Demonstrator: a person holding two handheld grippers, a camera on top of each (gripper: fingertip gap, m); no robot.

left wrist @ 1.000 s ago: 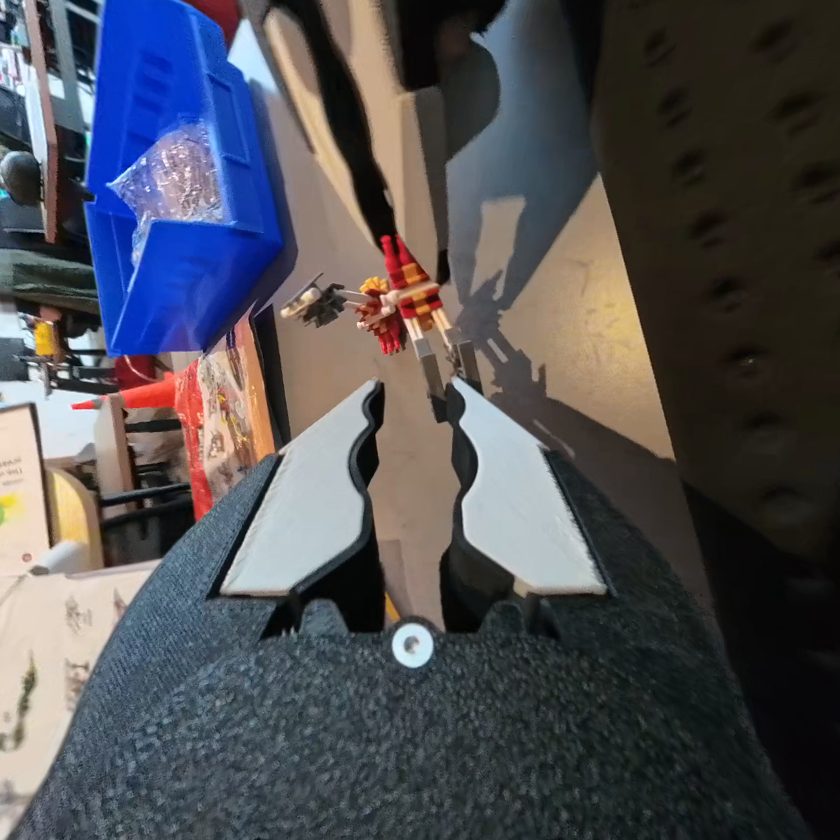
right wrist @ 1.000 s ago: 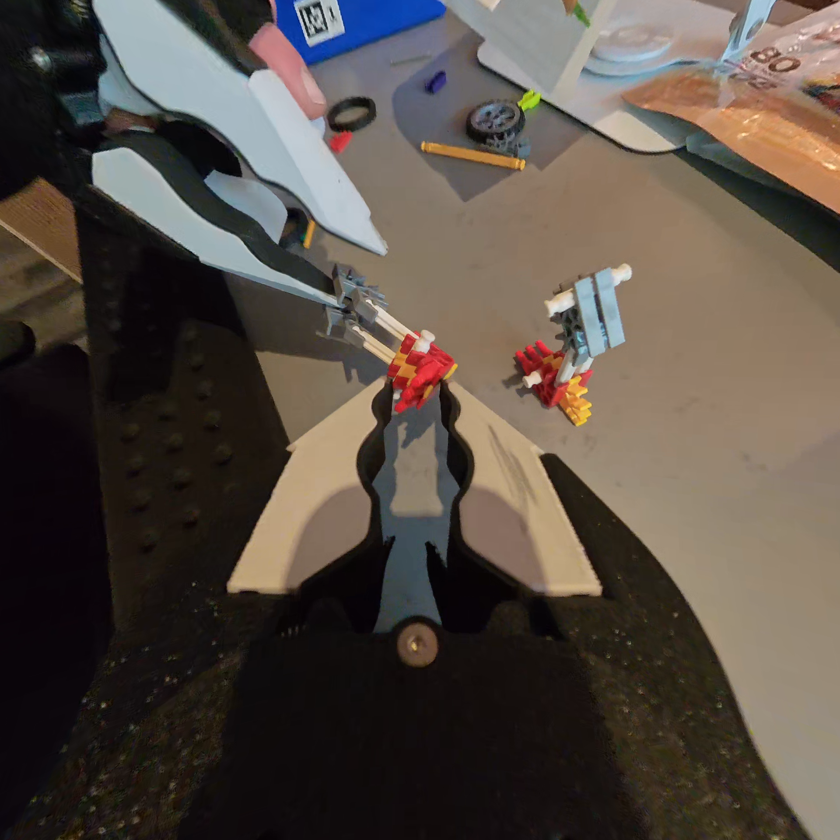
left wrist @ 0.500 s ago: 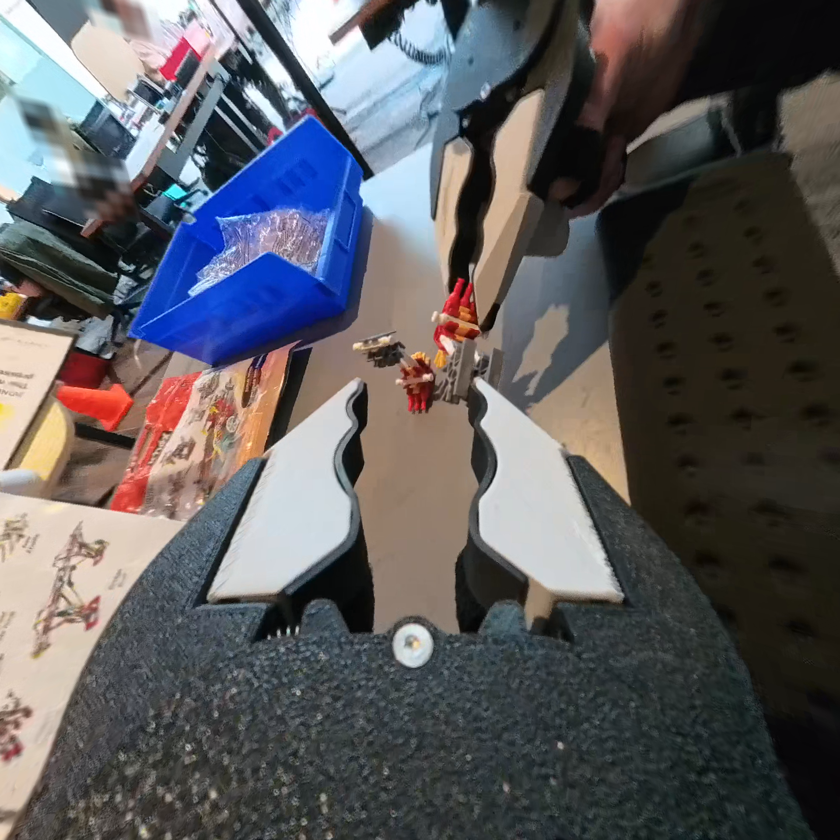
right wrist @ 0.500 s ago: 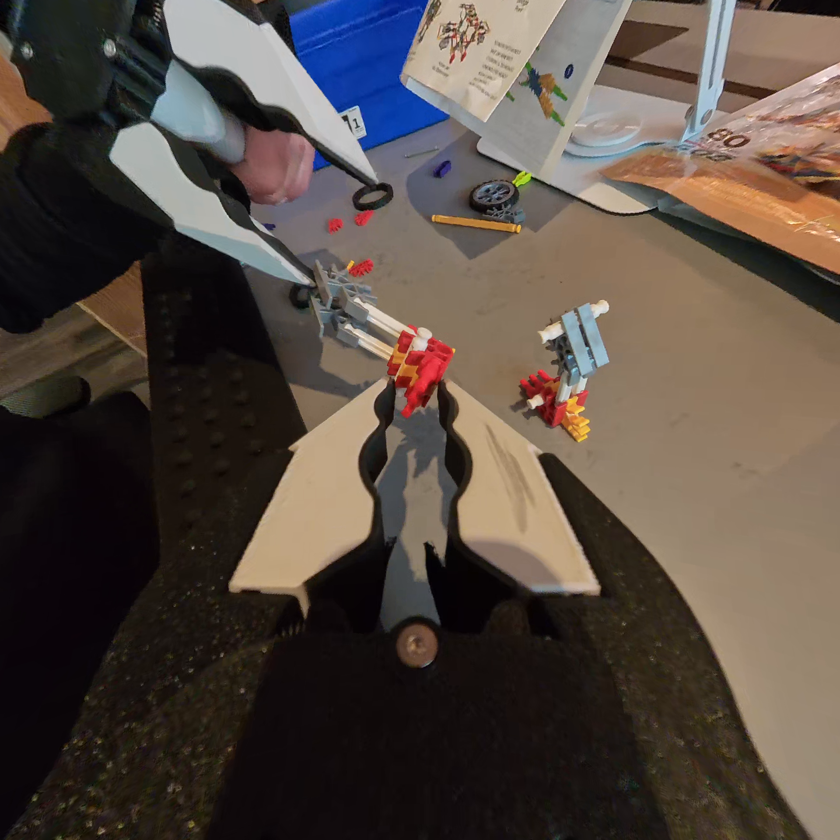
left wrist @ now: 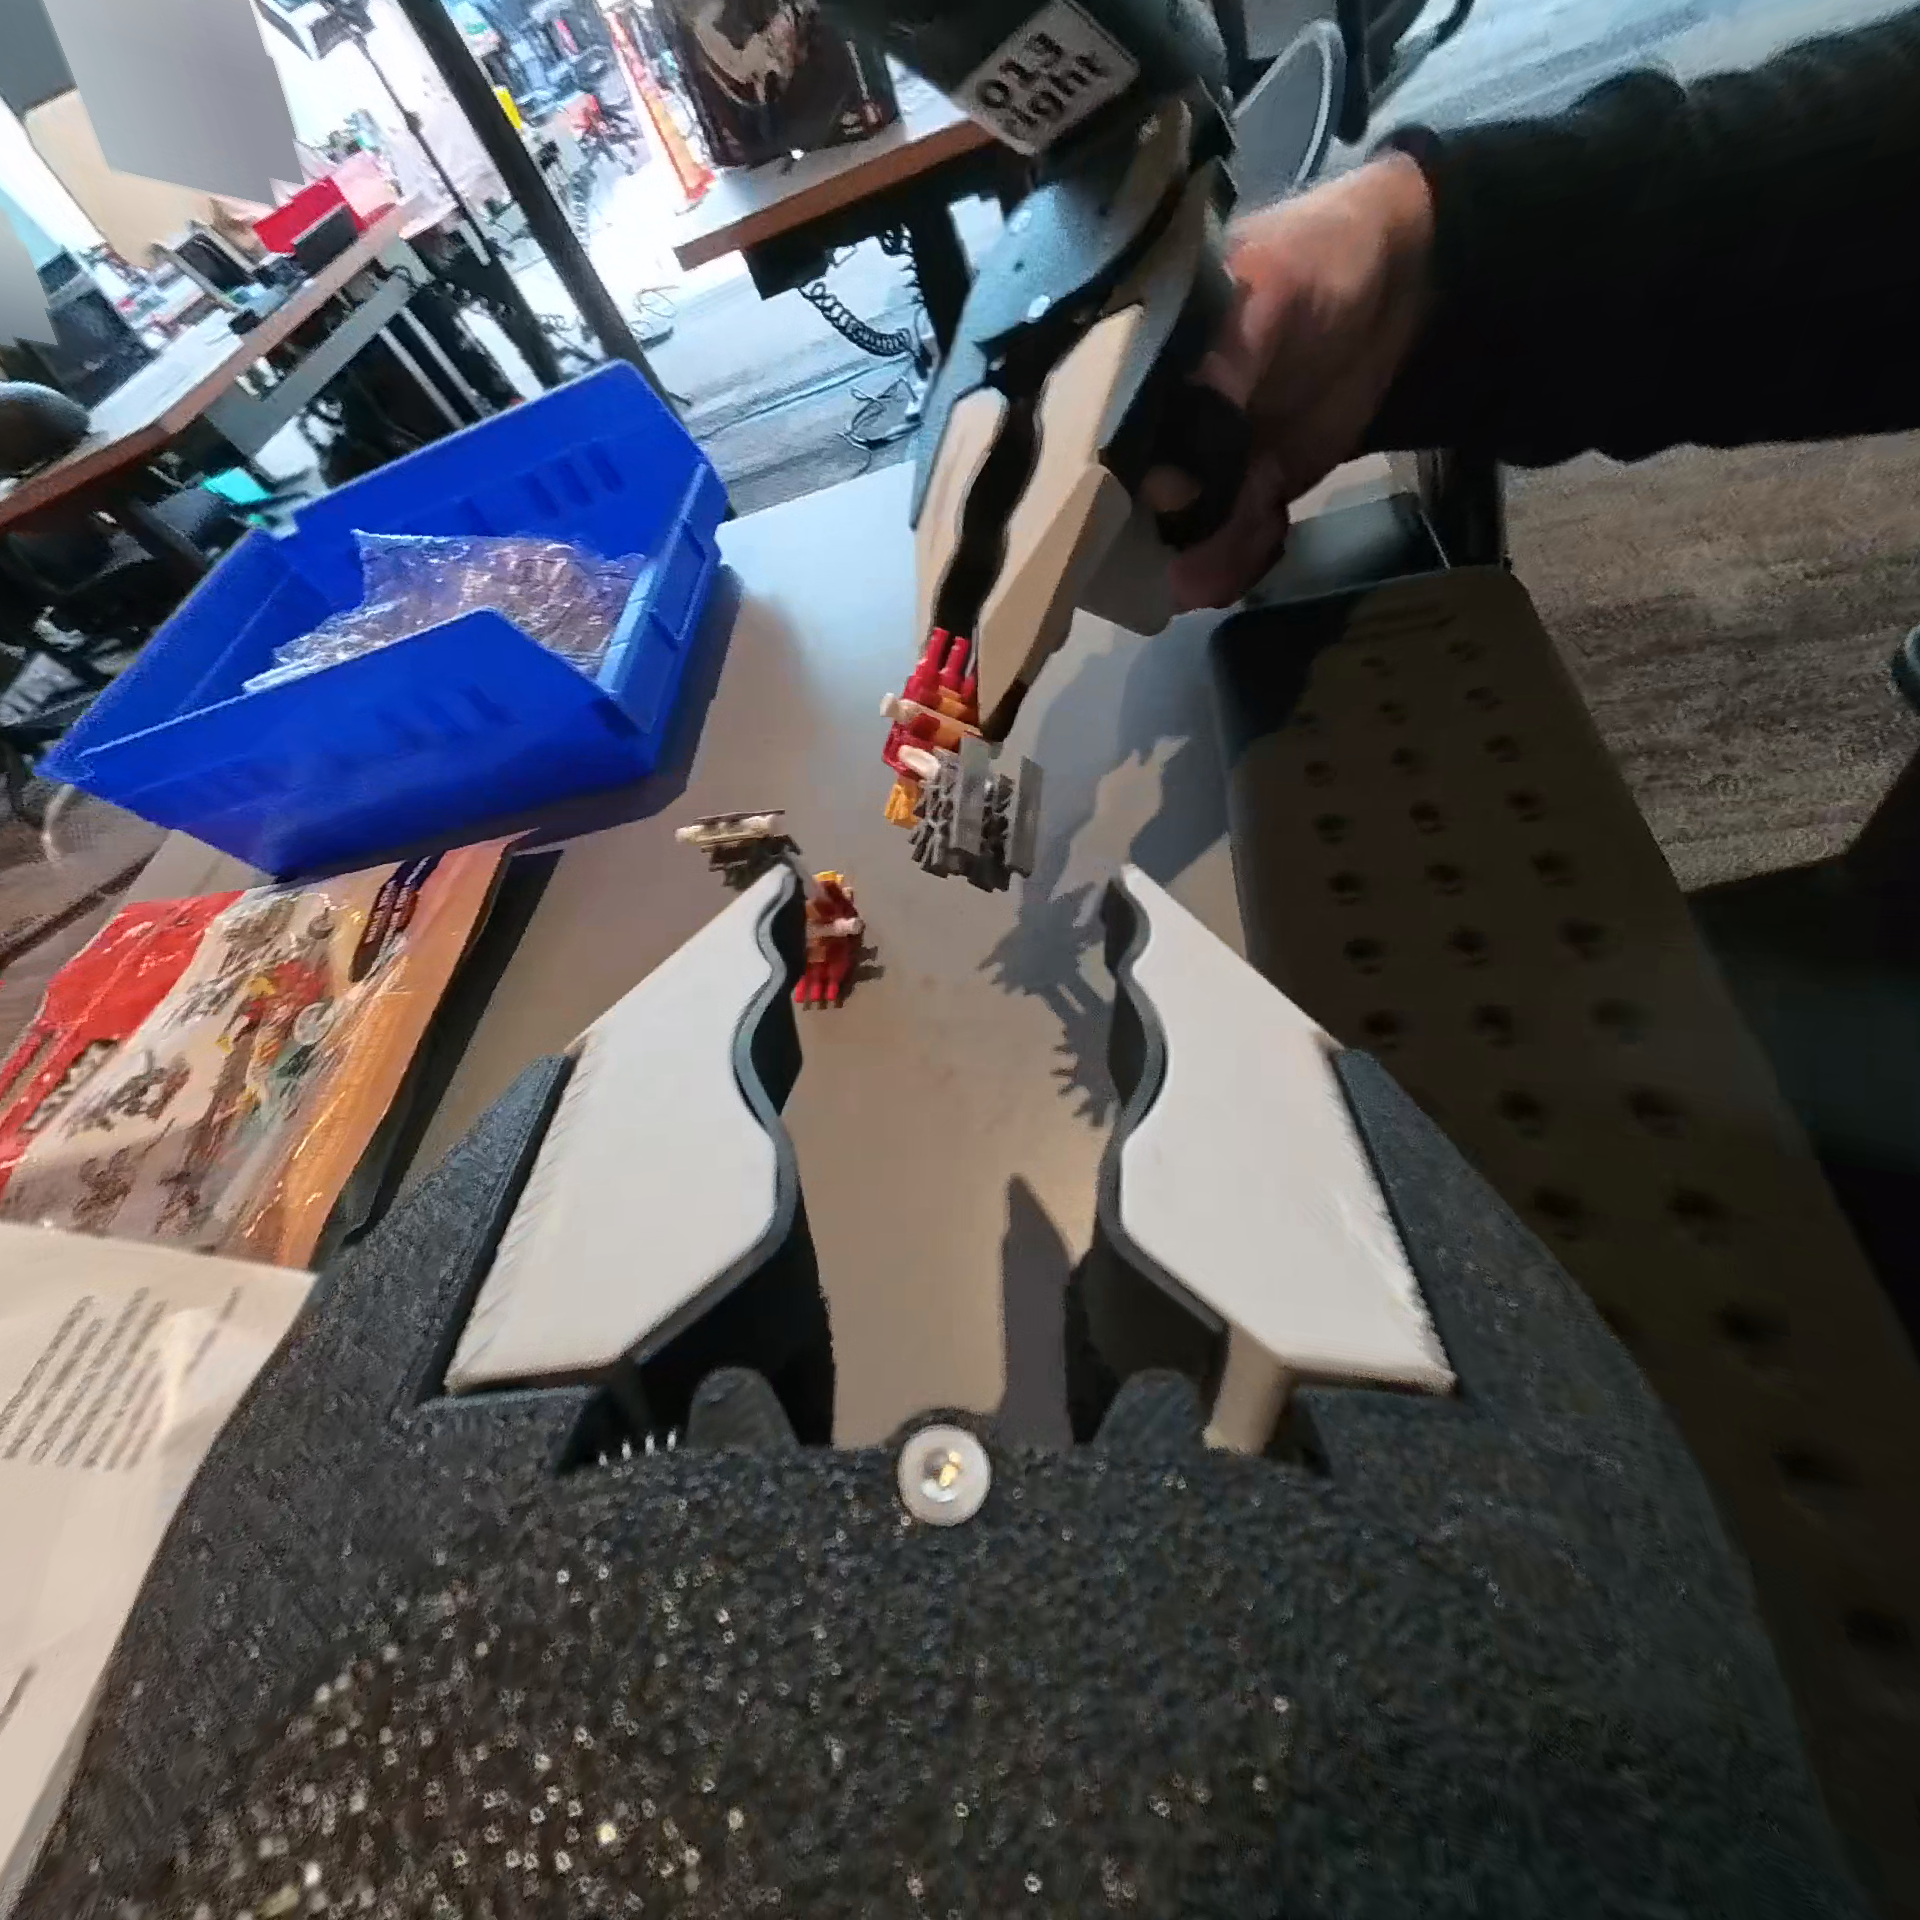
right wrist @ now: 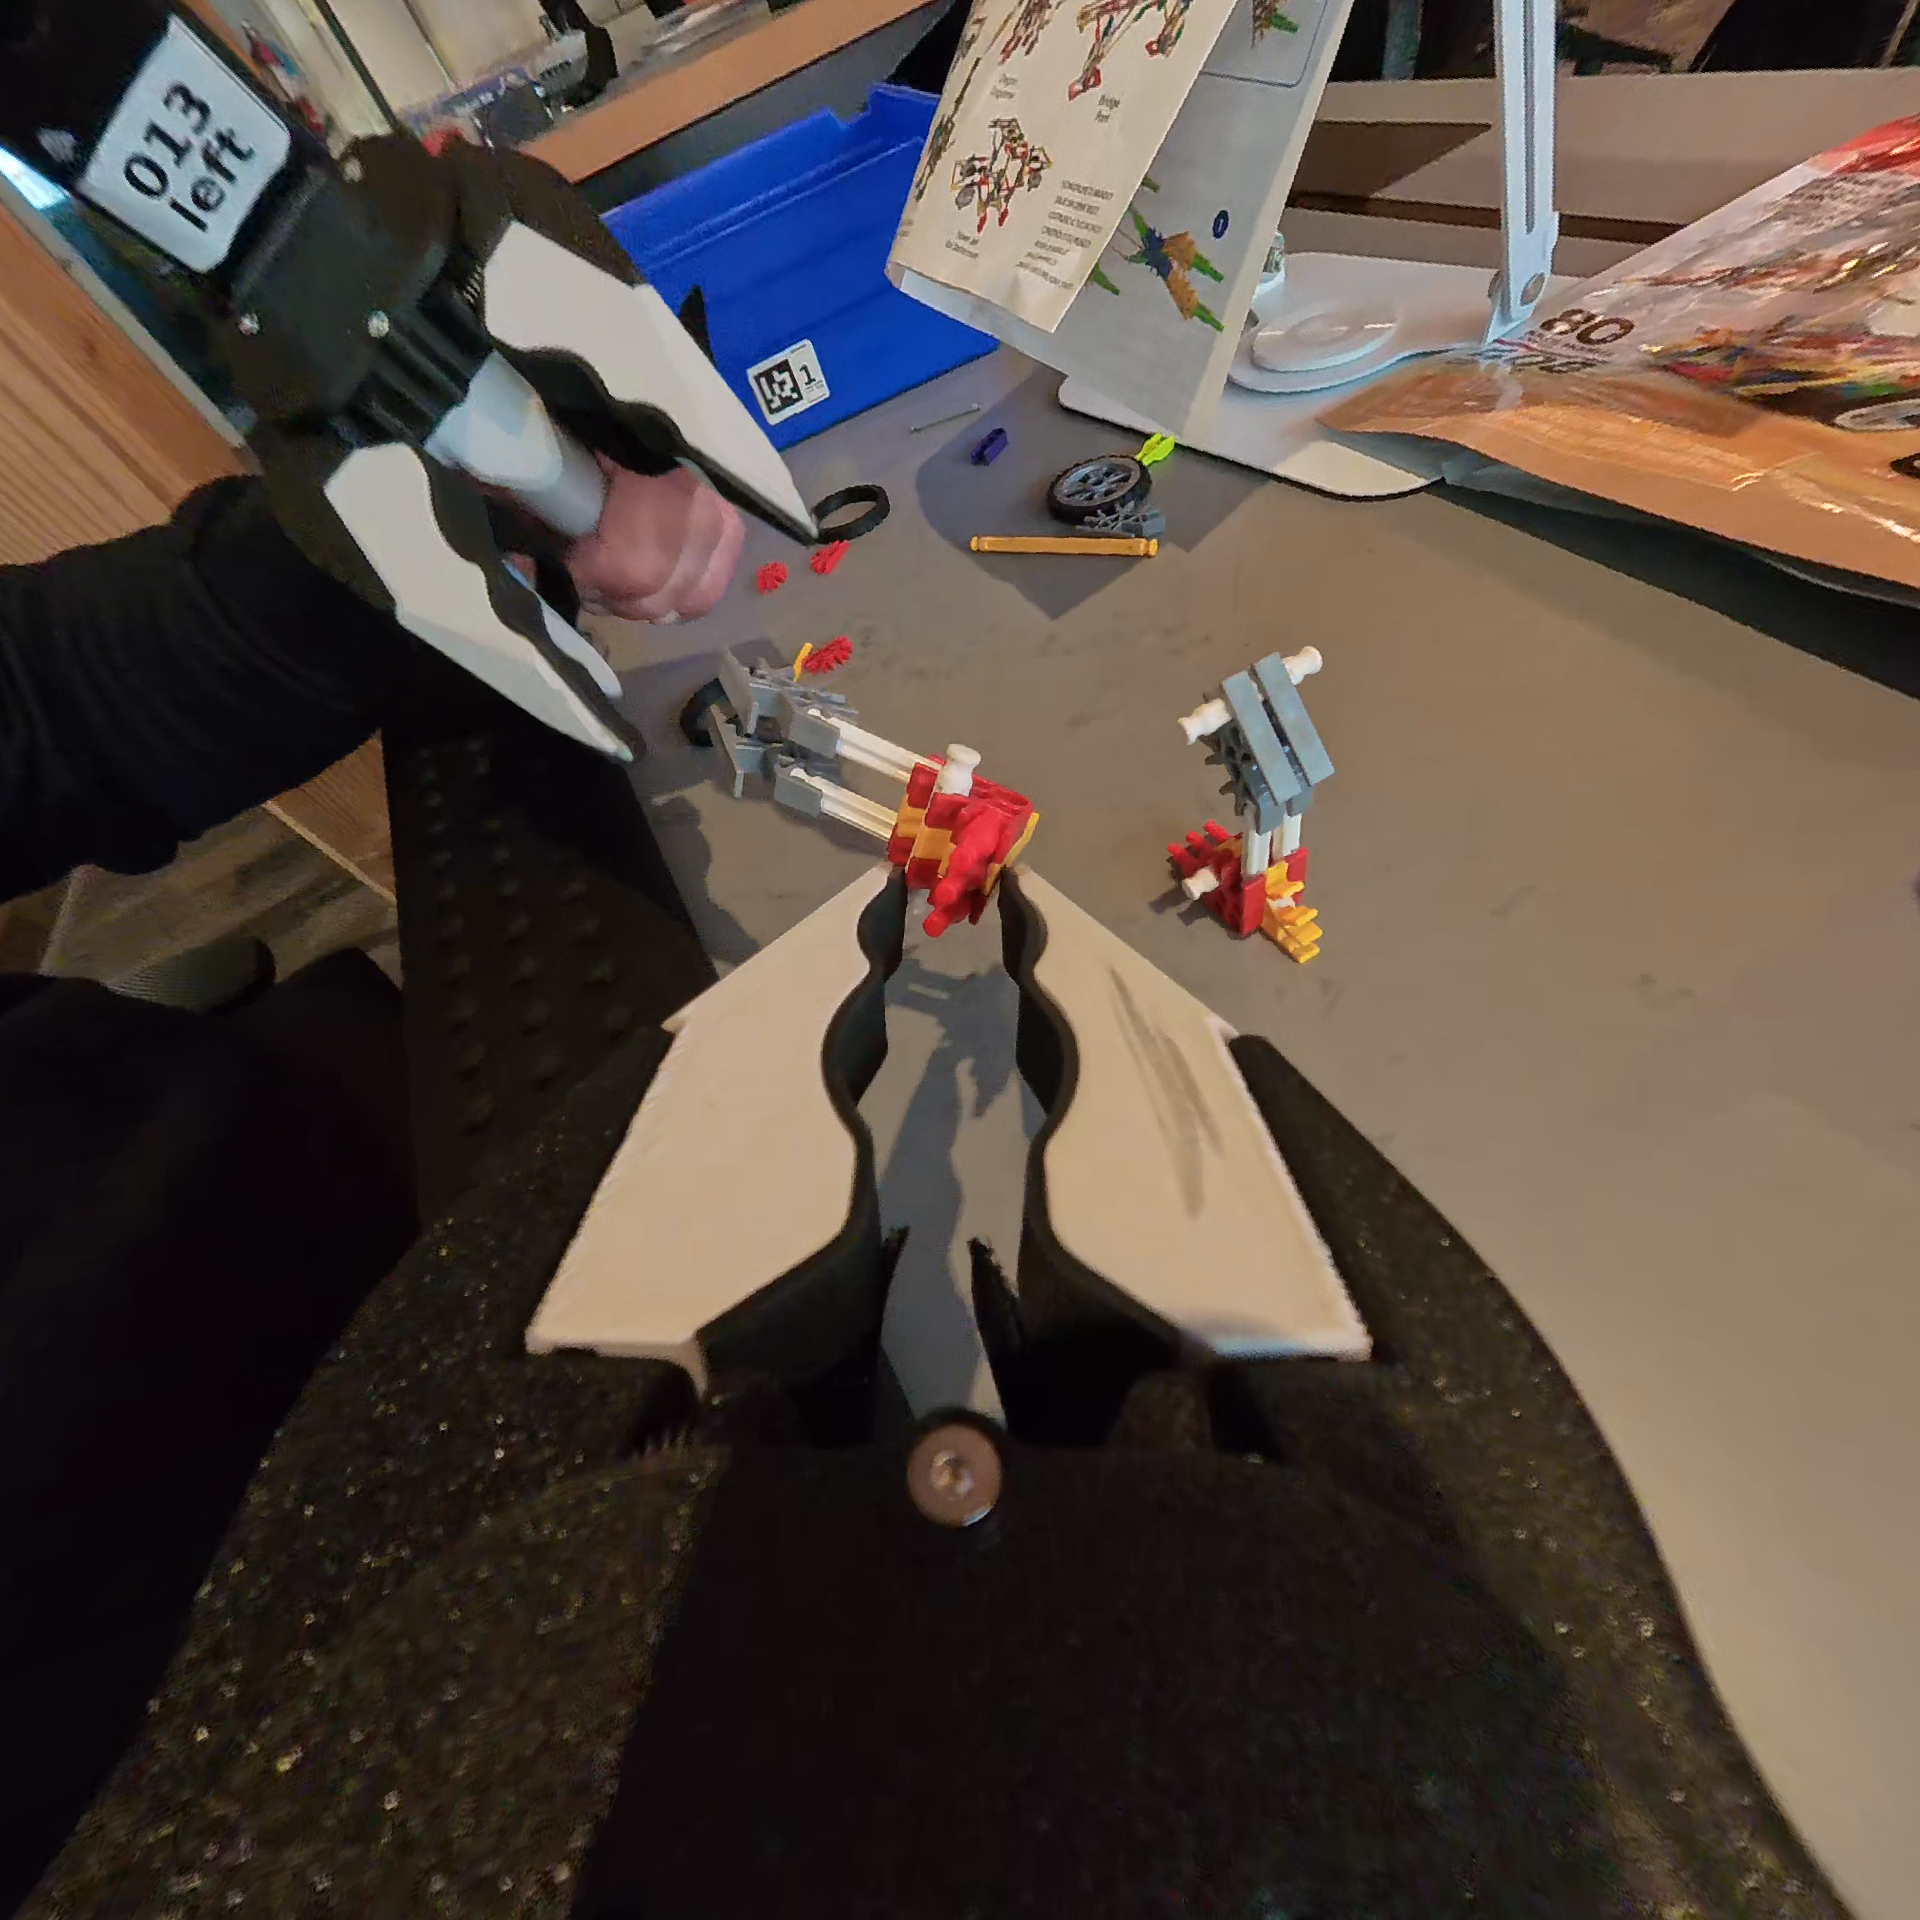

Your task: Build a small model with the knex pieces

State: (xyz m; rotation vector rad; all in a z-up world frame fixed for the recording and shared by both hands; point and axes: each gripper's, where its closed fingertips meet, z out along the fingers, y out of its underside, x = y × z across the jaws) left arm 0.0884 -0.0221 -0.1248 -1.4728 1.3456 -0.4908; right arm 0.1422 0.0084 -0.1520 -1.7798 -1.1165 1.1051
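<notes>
Left gripper [left wrist: 951, 904] open over grey table [left wrist: 935, 1091]; small red toy piece [left wrist: 828, 951] by its left finger; right gripper [left wrist: 971, 675] pinches red/grey toy build [left wrist: 951, 790]; blue bin [left wrist: 416, 675] far left

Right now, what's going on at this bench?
A person works two handheld grippers over a grey table. The right gripper has its jaws shut on the red-and-yellow end of a small toy assembly, whose grey end points toward the left gripper. That gripper's jaws are open and hold nothing. A second similar assembly stands upright on the table, apart. Loose parts, including a small wheel and a yellow rod, lie farther back near a blue bin.
</notes>
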